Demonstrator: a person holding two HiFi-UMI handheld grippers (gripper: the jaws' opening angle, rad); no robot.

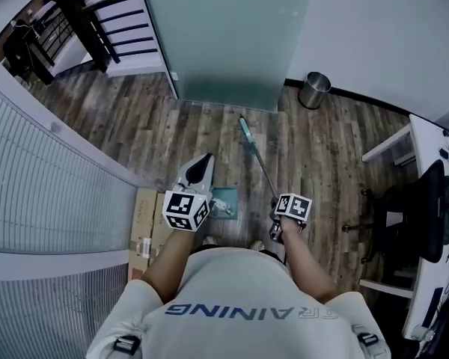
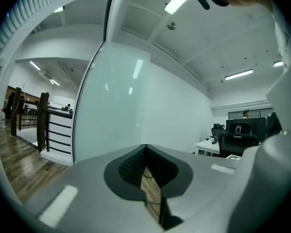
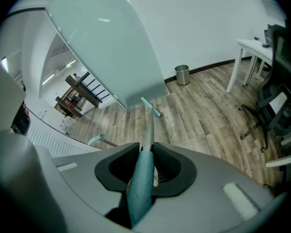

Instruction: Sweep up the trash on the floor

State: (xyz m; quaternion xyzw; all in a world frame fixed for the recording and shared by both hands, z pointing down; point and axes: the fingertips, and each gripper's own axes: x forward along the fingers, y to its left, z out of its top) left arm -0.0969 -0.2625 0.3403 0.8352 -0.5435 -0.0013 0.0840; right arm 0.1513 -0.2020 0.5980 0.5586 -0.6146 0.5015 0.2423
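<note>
Floorboards point(image 1: 325, 148) filled the head view. There the left tongs point(image 1: 204, 161) hung closed and empty near a teal dustpan point(image 1: 226, 198), which lay beside a cardboard box point(image 1: 142, 226). The right tongs point(image 1: 278, 208) gripped a broom point(image 1: 258, 159), its teal head low by the foot of a glass panel point(image 1: 224, 36). A metal bin point(image 1: 313, 90) stood by the wall. The shirt point(image 1: 239, 305) bore print that read "TRAINING" upside down.

In the left gripper view the jaws met with nothing between them, facing the glass panel.

In the right gripper view the jaws clamped the broom's teal grip. No trash could be made out on the floorboards.
</note>
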